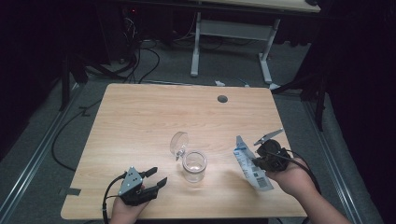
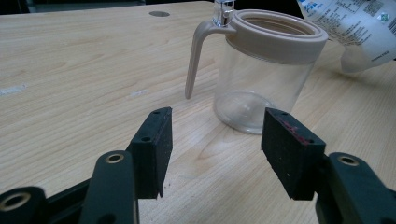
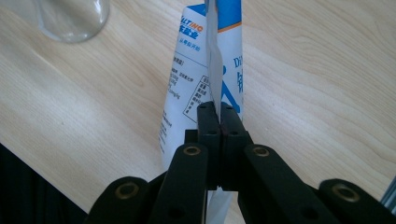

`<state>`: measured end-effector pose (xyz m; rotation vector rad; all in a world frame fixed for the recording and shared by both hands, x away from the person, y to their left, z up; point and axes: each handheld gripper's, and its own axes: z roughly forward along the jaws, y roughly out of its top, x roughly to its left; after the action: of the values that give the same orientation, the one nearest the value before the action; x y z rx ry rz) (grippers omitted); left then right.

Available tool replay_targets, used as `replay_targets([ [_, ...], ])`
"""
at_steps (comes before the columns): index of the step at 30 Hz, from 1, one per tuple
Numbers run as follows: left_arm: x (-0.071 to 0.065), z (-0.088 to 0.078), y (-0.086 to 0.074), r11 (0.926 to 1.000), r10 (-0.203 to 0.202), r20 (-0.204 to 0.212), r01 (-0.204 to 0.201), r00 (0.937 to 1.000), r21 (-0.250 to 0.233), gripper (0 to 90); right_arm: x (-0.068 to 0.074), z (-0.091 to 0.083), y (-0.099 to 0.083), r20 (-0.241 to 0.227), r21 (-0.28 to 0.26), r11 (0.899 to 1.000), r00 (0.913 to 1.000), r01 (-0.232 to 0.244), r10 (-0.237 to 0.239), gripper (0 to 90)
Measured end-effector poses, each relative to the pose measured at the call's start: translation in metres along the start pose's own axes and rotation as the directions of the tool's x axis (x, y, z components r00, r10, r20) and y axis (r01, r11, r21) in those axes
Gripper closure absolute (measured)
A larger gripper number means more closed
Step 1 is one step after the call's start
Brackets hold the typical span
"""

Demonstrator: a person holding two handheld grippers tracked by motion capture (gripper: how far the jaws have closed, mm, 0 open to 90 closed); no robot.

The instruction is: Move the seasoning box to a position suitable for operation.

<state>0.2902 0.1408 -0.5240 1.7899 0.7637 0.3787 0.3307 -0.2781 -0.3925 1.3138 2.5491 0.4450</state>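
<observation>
The wooden table (image 1: 140,121) carries everything, and a small round hole (image 1: 222,99) sits in it near its far edge. Near the middle, somewhat toward my near edge, stands a clear jar (image 1: 194,165), upright, with a beige collar round its mouth and a curved beige handle; its clear lid (image 1: 179,143) is swung up and back on the hinge, so the mouth is uncovered. From my left gripper view the jar stands just ahead of my jaws, apart from them, and it looks empty.

Toward the right edge, I hold a white and blue printed pouch (image 1: 252,164) in my right gripper (image 1: 254,161). The jaws are pressed together on a thin flap of it, and in my right gripper view the pouch hangs beyond them over the table, well apart from the jar.

My left gripper (image 1: 156,176) rests near the near left corner, its jaws spread wide with nothing between them, pointing toward the jar.
</observation>
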Motion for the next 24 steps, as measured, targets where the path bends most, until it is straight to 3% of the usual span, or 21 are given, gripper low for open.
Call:
replay_targets([
  [6,0.000,0.000,0.000,1.0000,0.003,0.000,-0.003,1.0000,-0.002,43.7,0.001,0.001,0.003,-0.011,0.058,0.998,0.9999,0.005,-0.005,90.0],
  [24,0.000,-0.001,0.000,1.0000,0.007,0.002,-0.007,1.0000,-0.002,43.6,0.001,-0.008,0.016,-0.026,0.117,0.993,0.9995,0.023,-0.021,90.0],
])
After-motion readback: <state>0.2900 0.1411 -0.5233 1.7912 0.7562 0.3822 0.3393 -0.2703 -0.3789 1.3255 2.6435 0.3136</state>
